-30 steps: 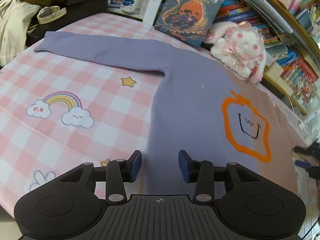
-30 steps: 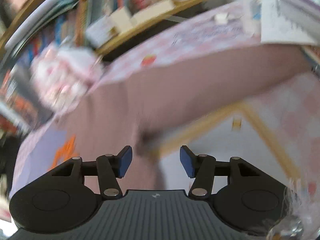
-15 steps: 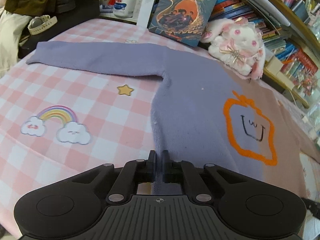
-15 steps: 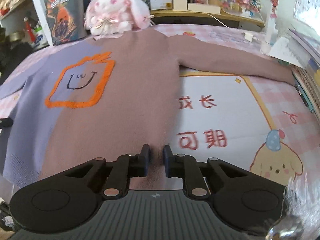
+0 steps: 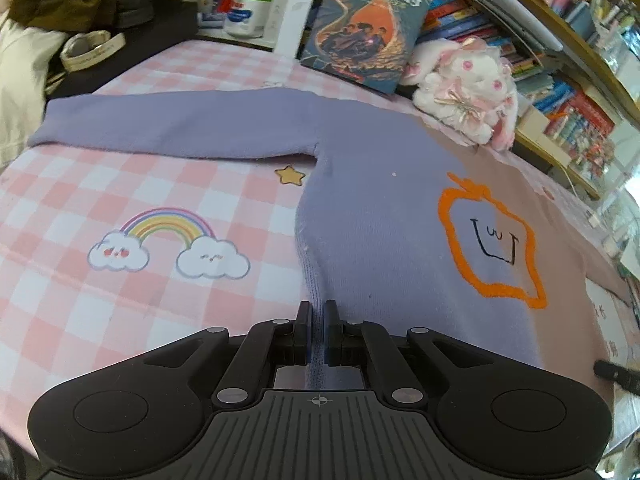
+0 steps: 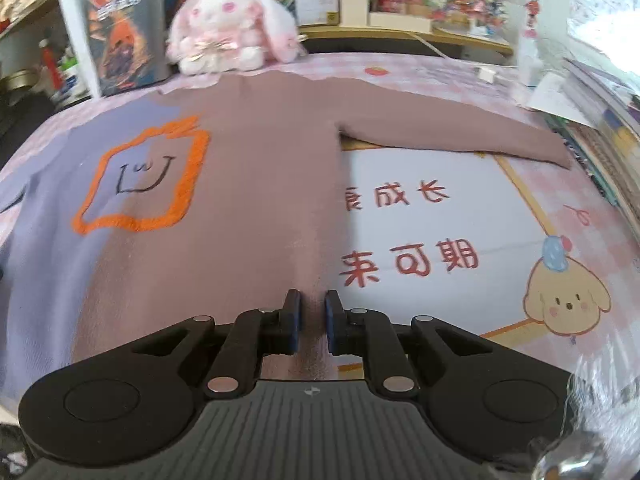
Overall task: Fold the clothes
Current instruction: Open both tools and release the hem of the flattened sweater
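A two-tone sweater (image 5: 384,216) lies flat on the pink checked cloth, lilac on one half and dusty pink (image 6: 260,184) on the other, with an orange outlined face on its chest. Both sleeves are spread out to the sides. My left gripper (image 5: 318,322) is shut on the ribbed hem at the lilac bottom corner. My right gripper (image 6: 313,314) is shut on the hem at the dusty pink bottom corner. A black tip of the right gripper (image 5: 616,372) shows at the right edge of the left wrist view.
A plush rabbit (image 5: 468,88) and a leaning book (image 5: 368,24) stand behind the collar. Bookshelves (image 5: 560,80) run along the back. A stack of books and papers (image 6: 600,120) lies by the pink sleeve end. Dark bags and clothes (image 5: 80,12) sit at the far left.
Both grippers went from open to shut on the sweater's hem corners. The right gripper swung round fast from a blurred view to face the sweater. The left one slid slightly along the hem.
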`<control>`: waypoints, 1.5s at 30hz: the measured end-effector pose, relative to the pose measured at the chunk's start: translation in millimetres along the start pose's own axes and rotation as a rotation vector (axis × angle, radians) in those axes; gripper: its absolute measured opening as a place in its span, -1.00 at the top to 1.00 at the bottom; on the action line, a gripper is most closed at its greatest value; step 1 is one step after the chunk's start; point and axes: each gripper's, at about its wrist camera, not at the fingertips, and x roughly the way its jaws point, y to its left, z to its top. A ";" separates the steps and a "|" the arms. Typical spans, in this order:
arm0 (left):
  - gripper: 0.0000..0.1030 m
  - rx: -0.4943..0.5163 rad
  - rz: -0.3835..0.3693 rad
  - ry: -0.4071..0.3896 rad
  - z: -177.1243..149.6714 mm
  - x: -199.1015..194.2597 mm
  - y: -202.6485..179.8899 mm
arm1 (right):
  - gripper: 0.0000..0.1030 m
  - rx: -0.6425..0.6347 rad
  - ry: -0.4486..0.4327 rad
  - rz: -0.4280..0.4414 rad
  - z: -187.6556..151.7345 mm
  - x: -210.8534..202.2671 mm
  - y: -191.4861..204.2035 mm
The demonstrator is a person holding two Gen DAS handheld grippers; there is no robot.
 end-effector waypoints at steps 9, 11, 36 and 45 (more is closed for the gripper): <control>0.88 0.015 -0.059 0.001 1.2 0.5 12.1 | 0.74 0.035 -0.025 -0.069 -3.3 0.6 10.5; 0.84 -0.009 -0.074 0.003 1.9 -0.7 19.3 | 0.68 0.072 -0.027 -0.070 -4.2 0.2 7.9; 0.89 0.038 -0.091 0.019 -5.6 -8.2 17.4 | 0.65 0.150 -0.056 -0.102 -30.5 -17.8 19.6; 0.52 0.075 -0.099 -0.071 -12.5 -46.5 3.9 | -0.13 0.177 -0.112 -0.140 -37.5 -43.4 25.6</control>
